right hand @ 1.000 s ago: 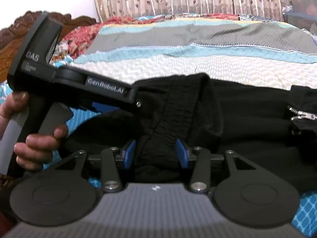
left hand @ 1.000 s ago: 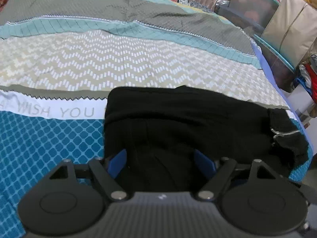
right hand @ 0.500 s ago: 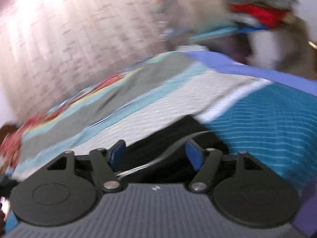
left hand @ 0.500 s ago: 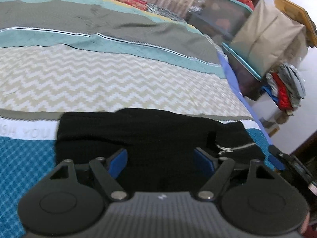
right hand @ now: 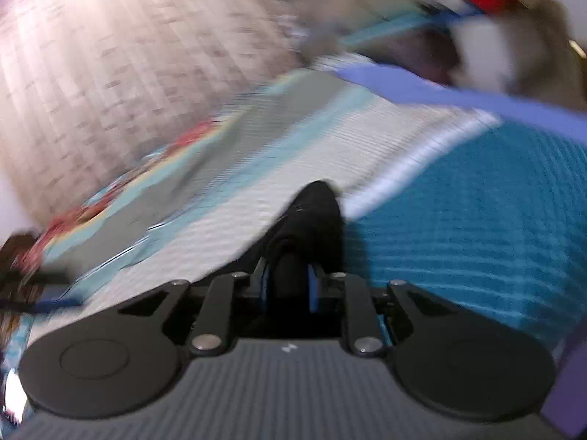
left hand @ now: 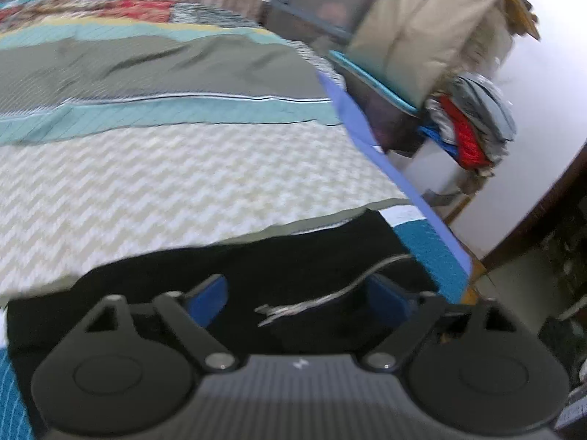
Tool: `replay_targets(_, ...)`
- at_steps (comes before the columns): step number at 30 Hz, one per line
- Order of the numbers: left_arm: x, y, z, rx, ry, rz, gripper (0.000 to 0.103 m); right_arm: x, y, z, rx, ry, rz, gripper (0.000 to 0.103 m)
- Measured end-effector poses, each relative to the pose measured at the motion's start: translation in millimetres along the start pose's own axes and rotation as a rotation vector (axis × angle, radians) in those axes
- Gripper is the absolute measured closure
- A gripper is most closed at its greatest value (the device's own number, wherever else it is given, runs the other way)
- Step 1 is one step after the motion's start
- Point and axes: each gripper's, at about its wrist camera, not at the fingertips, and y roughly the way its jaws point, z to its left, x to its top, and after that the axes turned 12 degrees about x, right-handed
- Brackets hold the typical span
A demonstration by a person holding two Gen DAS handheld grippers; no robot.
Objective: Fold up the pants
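Observation:
Black pants (left hand: 293, 260) lie folded on the bedspread near the bed's right edge, a silver zipper (left hand: 330, 293) showing on top. My left gripper (left hand: 301, 293) hovers over them with its blue pads (left hand: 209, 293) far apart; its jaws are opening and press on nothing. In the right wrist view, my right gripper (right hand: 290, 286) has its jaws closing on a thick fold of the black pants (right hand: 312, 216), the blue pads (right hand: 312, 288) squeezing the cloth on both sides. The picture is blurred by motion.
The patterned bedspread (left hand: 165, 168) stretches away to the left, its blue-trimmed edge (left hand: 396, 172) at right. Beyond that edge stand storage bins (left hand: 370, 110), a tan bag (left hand: 422, 33) and a heap of clothes (left hand: 473, 128). Curtains (right hand: 110, 55) hang behind the bed.
The left gripper rose and swung right, towards the zipper end of the pants, and its pads spread wider. The right gripper swung away from the other hand to the pants' corner and closed on a fold.

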Motion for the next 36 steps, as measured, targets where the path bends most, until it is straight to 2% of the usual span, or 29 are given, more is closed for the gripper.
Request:
replay_targets(3,11,9,-17,-0.034,0.021,0.03,0.0,-9,5,44,0.035,-0.163,0.014,0.081)
replay_targets(8,15,24,-21,-0.056,0.008,0.089,0.0,-19,20,81,0.088,-0.309,0.059,0.082)
replay_targets(9,14,23,-20,-0.06,0.011,0.087,0.009,-19,23,85,0.095,-0.328,0.068,0.082)
replay_targets(10,12,22,-19,-0.061,0.028,0.08,0.025,-20,26,90,0.106,-0.344,0.075,0.082)
replay_targets(11,11,21,-17,-0.064,0.055,0.085,0.063,-22,25,95,0.12,-0.36,0.081,0.082)
replay_targets(12,10,19,-13,-0.041,0.071,0.086,0.075,-25,25,102,0.135,-0.376,0.086,0.082)
replay_targets(14,8,8,7,-0.049,0.037,0.062,0.083,-28,27,114,0.144,-0.404,0.098,0.082)
replay_targets(18,1,-25,59,-0.074,-0.064,0.0,0.083,-29,28,135,0.225,-0.44,0.102,0.082)
replay_targets(22,-15,-54,109,-0.045,-0.151,-0.035,0.083,-38,40,169,0.32,-0.507,0.149,0.082)
replay_targets(28,-53,-63,184,0.017,-0.331,-0.018,0.083,-62,66,206,0.408,-0.589,0.289,0.082)
replay_targets(32,-76,-50,214,0.075,-0.393,0.015,0.082,-81,91,219,0.422,-0.612,0.412,0.08)
replay_targets(34,-87,-35,225,0.101,-0.42,0.06,0.079,-90,103,218,0.443,-0.592,0.506,0.07)
replay_targets(35,-94,-29,230,0.112,-0.435,0.081,0.075,-92,107,215,0.475,-0.568,0.555,0.058)
replay_targets(36,-101,-26,233,0.116,-0.447,0.091,0.067,-89,107,213,0.499,-0.543,0.575,0.053)
